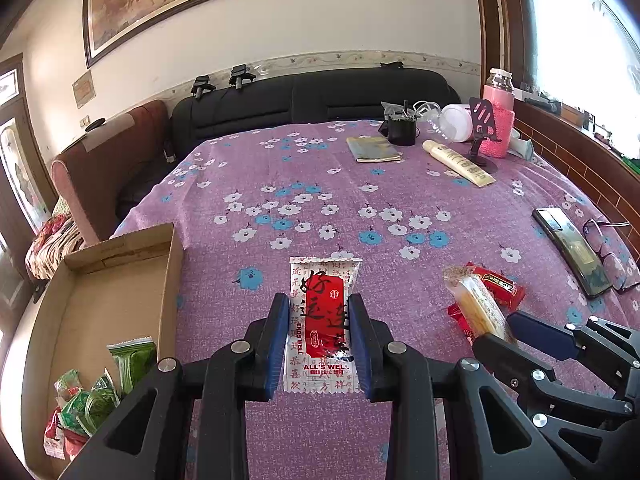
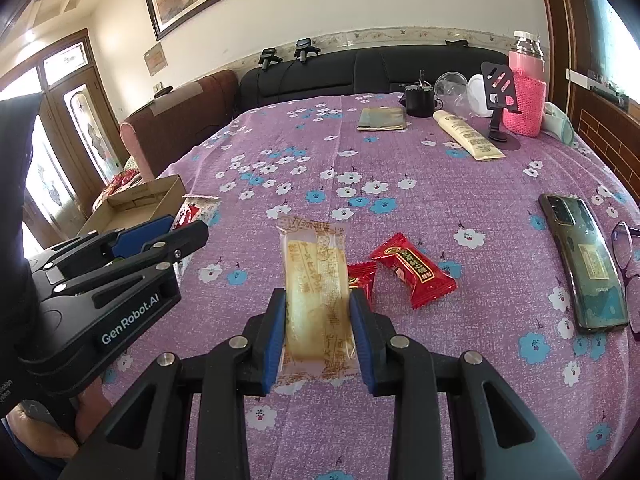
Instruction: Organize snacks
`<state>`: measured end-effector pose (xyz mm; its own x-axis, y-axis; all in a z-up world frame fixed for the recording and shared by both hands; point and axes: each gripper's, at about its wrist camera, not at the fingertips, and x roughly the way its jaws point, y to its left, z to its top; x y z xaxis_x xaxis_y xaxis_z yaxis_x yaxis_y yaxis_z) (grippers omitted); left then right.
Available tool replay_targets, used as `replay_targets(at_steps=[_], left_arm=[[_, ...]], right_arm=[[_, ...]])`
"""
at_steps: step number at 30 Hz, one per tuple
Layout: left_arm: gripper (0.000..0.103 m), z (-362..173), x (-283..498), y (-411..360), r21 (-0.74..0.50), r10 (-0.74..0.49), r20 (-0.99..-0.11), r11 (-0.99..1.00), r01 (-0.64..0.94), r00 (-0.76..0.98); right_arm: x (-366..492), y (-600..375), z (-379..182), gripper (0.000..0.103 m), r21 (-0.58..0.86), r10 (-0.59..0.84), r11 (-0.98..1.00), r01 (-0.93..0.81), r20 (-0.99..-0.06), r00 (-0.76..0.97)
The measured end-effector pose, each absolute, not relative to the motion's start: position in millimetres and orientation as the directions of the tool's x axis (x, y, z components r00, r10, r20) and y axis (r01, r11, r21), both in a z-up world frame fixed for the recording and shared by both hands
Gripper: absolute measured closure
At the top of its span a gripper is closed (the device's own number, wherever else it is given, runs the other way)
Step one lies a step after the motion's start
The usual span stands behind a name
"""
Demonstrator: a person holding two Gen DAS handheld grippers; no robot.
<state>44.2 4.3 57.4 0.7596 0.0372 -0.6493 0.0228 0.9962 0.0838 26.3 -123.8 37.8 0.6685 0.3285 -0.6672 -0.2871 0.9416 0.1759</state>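
My left gripper (image 1: 319, 320) is shut on a white-and-red snack packet (image 1: 323, 312), its blue pads pressing both long sides. In the right wrist view my right gripper (image 2: 318, 320) is shut on a long clear-wrapped yellow cake bar (image 2: 316, 280). That cake bar (image 1: 478, 306) and the right gripper (image 1: 508, 330) also show at the right of the left wrist view. Two red candy packets (image 2: 414, 270) lie on the purple flowered cloth (image 2: 400, 184) just beyond the bar. A cardboard box (image 1: 120, 280) at the left holds several green and red packets (image 1: 92, 392).
A phone (image 2: 584, 264) and glasses (image 2: 628, 264) lie at the right. A cream tube (image 2: 468, 134), a black cup (image 2: 418, 100), a folded booklet (image 2: 382, 119), a phone stand (image 2: 500, 112) and a pink-sleeved bottle (image 2: 526, 96) stand at the far right. Sofas lie beyond the far edge.
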Motion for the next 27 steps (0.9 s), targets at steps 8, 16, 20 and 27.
replay_targets(at_steps=[8,16,20,27], left_arm=[[0.072,59,44,7,0.075,0.039,-0.637,0.997,0.012,0.77],[0.072,57,44,7,0.074,0.048,-0.634,0.997,-0.001,0.772],[0.072,58,44,8,0.071,0.047,-0.628,0.997,-0.003,0.777],[0.072,61,43,13,0.058,0.056,-0.62,0.998,-0.026,0.783]], right_arm=[[20,-116,41,0.073,0.097,0.278,0.953,-0.286,-0.65,0.707],[17,-114,44,0.073,0.049,0.244,0.959,-0.277,-0.636,0.732],[14,-111,45,0.073,0.022,0.228,0.961,-0.275,-0.628,0.744],[10,-109,48,0.073,-0.018,0.204,0.963,-0.27,-0.605,0.77]])
